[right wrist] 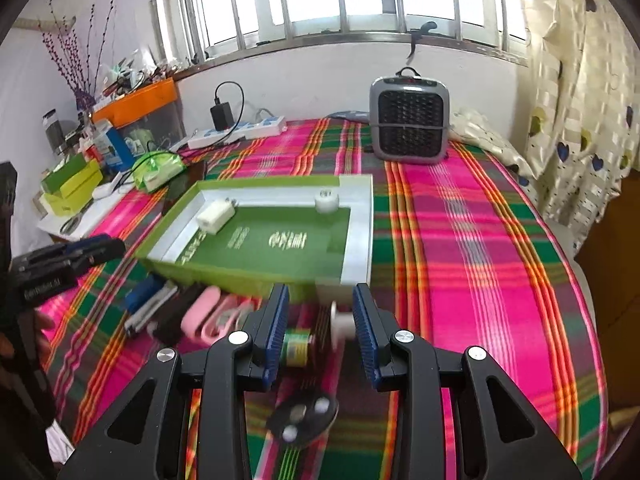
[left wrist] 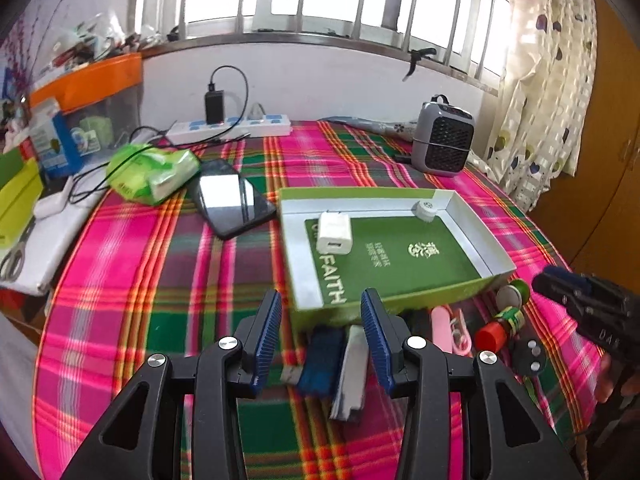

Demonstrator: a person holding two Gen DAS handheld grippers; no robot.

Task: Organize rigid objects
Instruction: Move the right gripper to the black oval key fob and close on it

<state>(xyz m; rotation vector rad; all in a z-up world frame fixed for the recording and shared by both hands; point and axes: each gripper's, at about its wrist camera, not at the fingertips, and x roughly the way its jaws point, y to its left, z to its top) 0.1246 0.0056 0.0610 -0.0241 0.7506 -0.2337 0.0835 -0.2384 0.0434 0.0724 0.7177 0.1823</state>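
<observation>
Green box (left wrist: pixel 472 216): mid-counter, holds white charger (left wrist: pixel 334 234) and white cap (left wrist: pixel 425 210). Small items clustered at its near edge. Left claw (left wrist: pixel 322 334): released, empty. Right claw (right wrist: pixel 320 334): released, empty.

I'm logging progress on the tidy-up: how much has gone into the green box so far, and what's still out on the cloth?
Done: a white charger and a small white round piece lie in the green box. In hand: nothing; the left gripper and right gripper both have open jaws. Left: the blue item, pink item, red-capped bottle and black disc sit outside the box.
</observation>
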